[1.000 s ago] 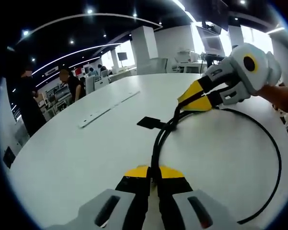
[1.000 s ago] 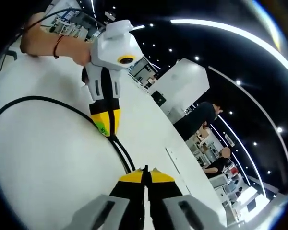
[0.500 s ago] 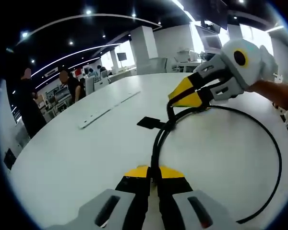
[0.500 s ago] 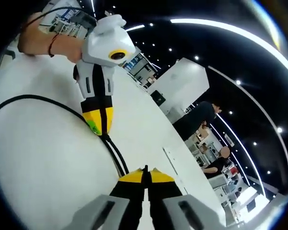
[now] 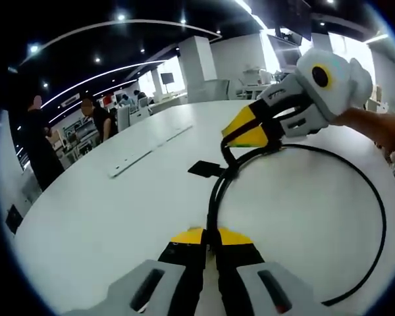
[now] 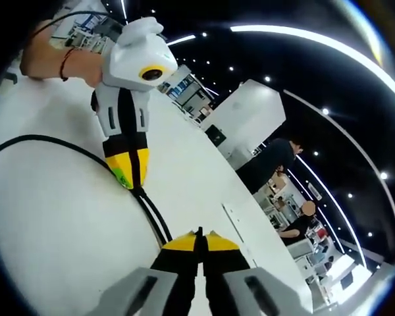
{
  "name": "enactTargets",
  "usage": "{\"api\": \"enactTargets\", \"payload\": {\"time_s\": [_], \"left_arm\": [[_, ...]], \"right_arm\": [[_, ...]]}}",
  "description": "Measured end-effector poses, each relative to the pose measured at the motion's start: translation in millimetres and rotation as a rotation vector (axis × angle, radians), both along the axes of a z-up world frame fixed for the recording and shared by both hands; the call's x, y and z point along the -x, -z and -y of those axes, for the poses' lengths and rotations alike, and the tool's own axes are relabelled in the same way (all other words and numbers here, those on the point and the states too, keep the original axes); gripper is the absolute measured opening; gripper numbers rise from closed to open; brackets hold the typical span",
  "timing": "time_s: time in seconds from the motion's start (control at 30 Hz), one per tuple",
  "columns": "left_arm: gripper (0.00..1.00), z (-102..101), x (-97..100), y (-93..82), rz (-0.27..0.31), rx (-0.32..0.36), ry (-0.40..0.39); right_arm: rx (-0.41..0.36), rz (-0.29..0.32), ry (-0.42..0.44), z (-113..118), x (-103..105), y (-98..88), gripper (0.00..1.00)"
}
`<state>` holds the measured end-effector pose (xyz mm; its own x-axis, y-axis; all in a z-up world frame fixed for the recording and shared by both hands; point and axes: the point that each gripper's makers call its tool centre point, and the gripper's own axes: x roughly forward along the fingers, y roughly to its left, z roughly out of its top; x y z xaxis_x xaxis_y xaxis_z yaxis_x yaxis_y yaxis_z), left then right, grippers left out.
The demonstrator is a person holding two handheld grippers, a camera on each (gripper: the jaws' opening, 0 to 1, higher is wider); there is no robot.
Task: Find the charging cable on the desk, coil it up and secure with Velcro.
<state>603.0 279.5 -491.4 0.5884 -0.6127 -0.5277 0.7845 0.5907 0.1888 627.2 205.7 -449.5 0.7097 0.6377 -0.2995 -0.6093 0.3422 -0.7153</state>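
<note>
- The room is a big open hall with a dark ceiling, long curved light strips and small spot lamps; white columns (image 5: 199, 62) rise at the far side, and people stand (image 5: 34, 141) beyond the surface's edge.
- The surface (image 5: 105, 210) is a wide, smooth, matte white top with a rounded edge; a long flat white strip with small holes (image 5: 148, 150) lies on it, well apart from the grippers.
- The charging cable (image 5: 375, 217) is thin, black and round in section — it sweeps in one wide loop across the surface, then runs doubled between the two grippers.
- A small flat black patch (image 5: 206, 168) lies on the surface just beside the doubled cable; what it is cannot be told.
- The left gripper (image 5: 205, 237), grey-bodied with yellow tips, has its jaws clenched on the cable.
- The right gripper (image 5: 245, 135), white housing and yellow tips, is held by a hand (image 5: 375, 128) — its jaws pinch the cable's bend just above the surface.
</note>
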Motion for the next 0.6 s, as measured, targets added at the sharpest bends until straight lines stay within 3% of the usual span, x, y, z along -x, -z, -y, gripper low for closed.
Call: {"api": "enactTargets", "payload": {"time_s": [0.6], "left_arm": [[0.07, -0.4, 0.2, 0.1, 0.001, 0.0, 0.001]], "right_arm": [[-0.046, -0.01, 0.008, -3.9, -13.4, 5.7, 0.05]]}}
